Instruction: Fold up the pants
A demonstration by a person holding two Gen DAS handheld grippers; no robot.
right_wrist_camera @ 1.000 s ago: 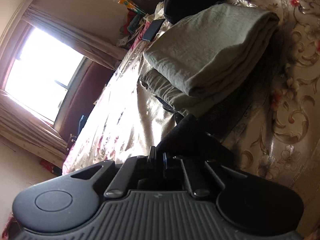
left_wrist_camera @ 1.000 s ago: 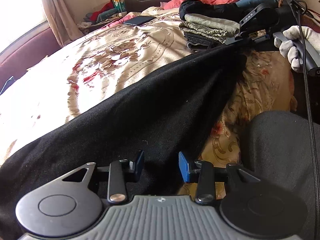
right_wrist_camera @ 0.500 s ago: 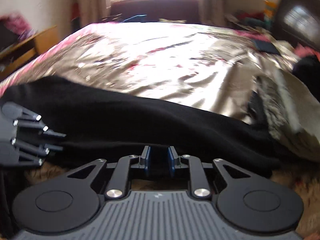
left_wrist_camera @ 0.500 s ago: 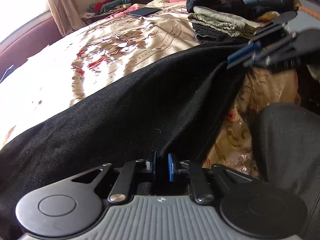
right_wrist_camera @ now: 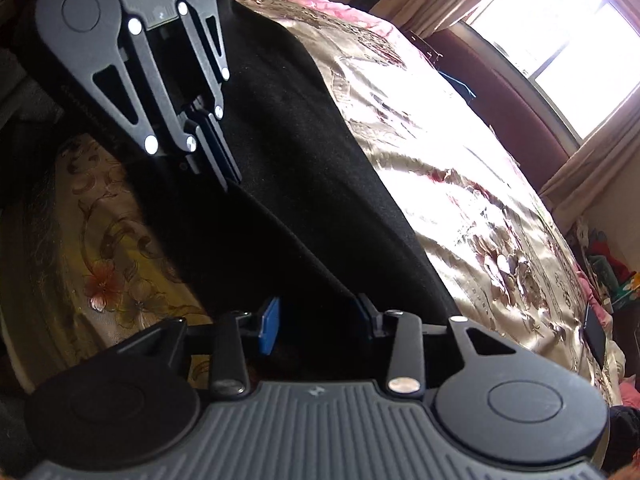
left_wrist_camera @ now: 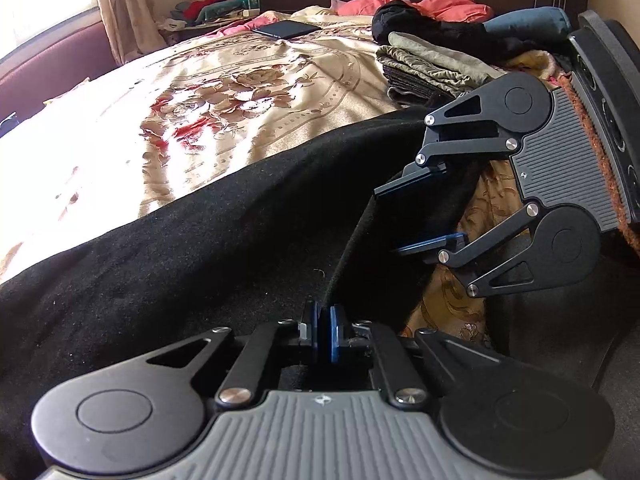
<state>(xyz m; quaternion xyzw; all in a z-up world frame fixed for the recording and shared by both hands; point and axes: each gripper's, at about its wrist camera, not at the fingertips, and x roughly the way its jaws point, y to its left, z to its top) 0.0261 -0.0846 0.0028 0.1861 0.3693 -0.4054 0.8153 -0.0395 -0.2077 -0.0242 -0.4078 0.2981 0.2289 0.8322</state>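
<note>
Black pants [left_wrist_camera: 208,248] lie spread along the near edge of a gold floral bedspread [left_wrist_camera: 224,92]. At the bottom of the left wrist view, my left gripper [left_wrist_camera: 325,320] is shut on a raised fold of the pants' edge. My right gripper [left_wrist_camera: 404,220] is turned on its side to the right of it, and its jaws are opening with the same taut fold running between its fingers. In the right wrist view the right gripper [right_wrist_camera: 318,316] straddles the black pants [right_wrist_camera: 288,152]. The left gripper [right_wrist_camera: 224,160] pinches the cloth just ahead.
A stack of folded clothes [left_wrist_camera: 424,68] sits at the back right of the bed, with loose garments [left_wrist_camera: 436,6] behind it by the dark headboard. A dark phone [left_wrist_camera: 286,29] lies on the far bedspread. A person's dark-clothed leg [left_wrist_camera: 560,340] is at the right. A bright window [right_wrist_camera: 572,28] is beyond the bed.
My left gripper has closed on the pants' edge. My right gripper has rolled and swung from the folded stack over to the left gripper, and its jaws have gone from shut to apart.
</note>
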